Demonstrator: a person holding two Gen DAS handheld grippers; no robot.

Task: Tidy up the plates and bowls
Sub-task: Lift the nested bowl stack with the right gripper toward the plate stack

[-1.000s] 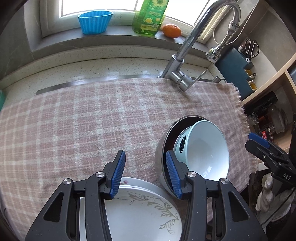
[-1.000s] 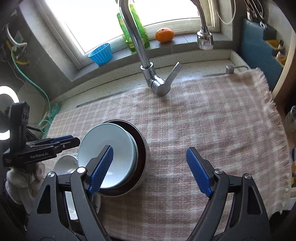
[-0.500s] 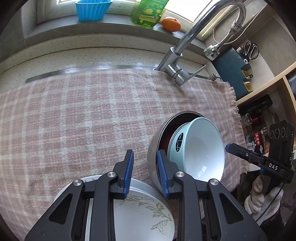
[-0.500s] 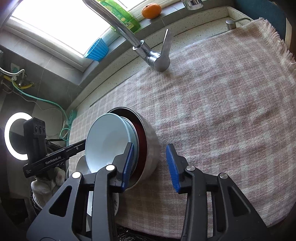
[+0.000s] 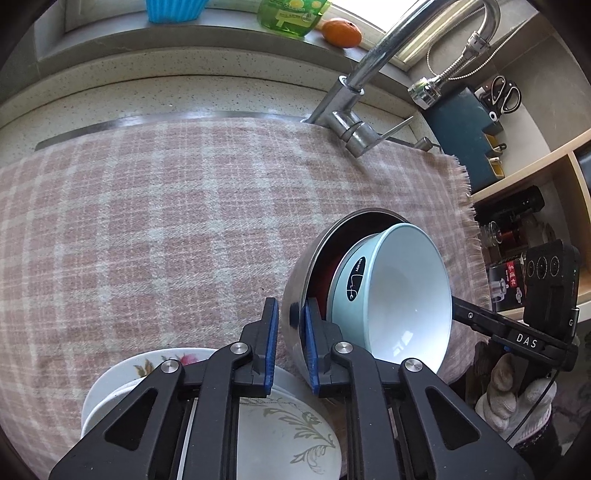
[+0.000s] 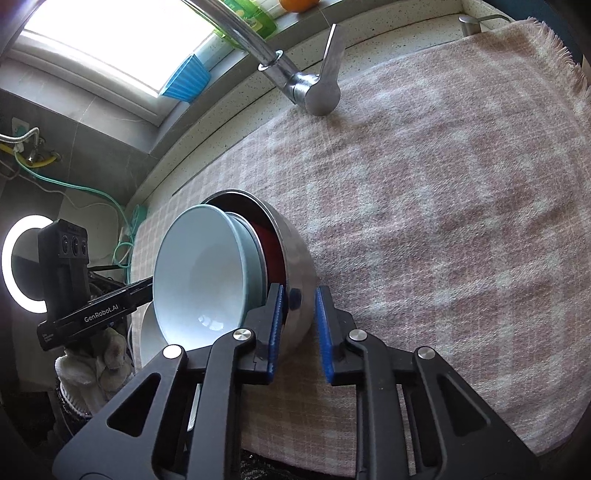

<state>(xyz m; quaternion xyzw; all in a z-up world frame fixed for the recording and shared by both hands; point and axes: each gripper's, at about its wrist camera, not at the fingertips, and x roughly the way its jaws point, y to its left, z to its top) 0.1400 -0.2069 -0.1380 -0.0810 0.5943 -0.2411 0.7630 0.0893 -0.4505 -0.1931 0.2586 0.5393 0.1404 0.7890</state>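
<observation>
A steel bowl [image 5: 295,291] holds a dark red bowl [image 5: 332,266] and a pale blue bowl [image 5: 406,295] nested in it, all tipped on the checked cloth [image 5: 166,221]. My left gripper [image 5: 290,332] is shut on the steel bowl's rim on one side. My right gripper [image 6: 299,314] is shut on the steel bowl [image 6: 299,258] from the opposite side; the pale blue bowl [image 6: 199,273] faces left in the right wrist view. Stacked white floral plates [image 5: 288,432] lie under my left gripper.
A chrome tap [image 5: 351,122] stands at the back of the cloth. A blue cup [image 5: 173,7], a green bottle [image 5: 291,18] and an orange [image 5: 341,31] sit on the sill. Shelves and a knife block [image 5: 469,136] are to the right.
Both grippers have closed from wide open onto the steel bowl's rim, one on each side. The bowl stack now stands more tilted and nearer to both cameras.
</observation>
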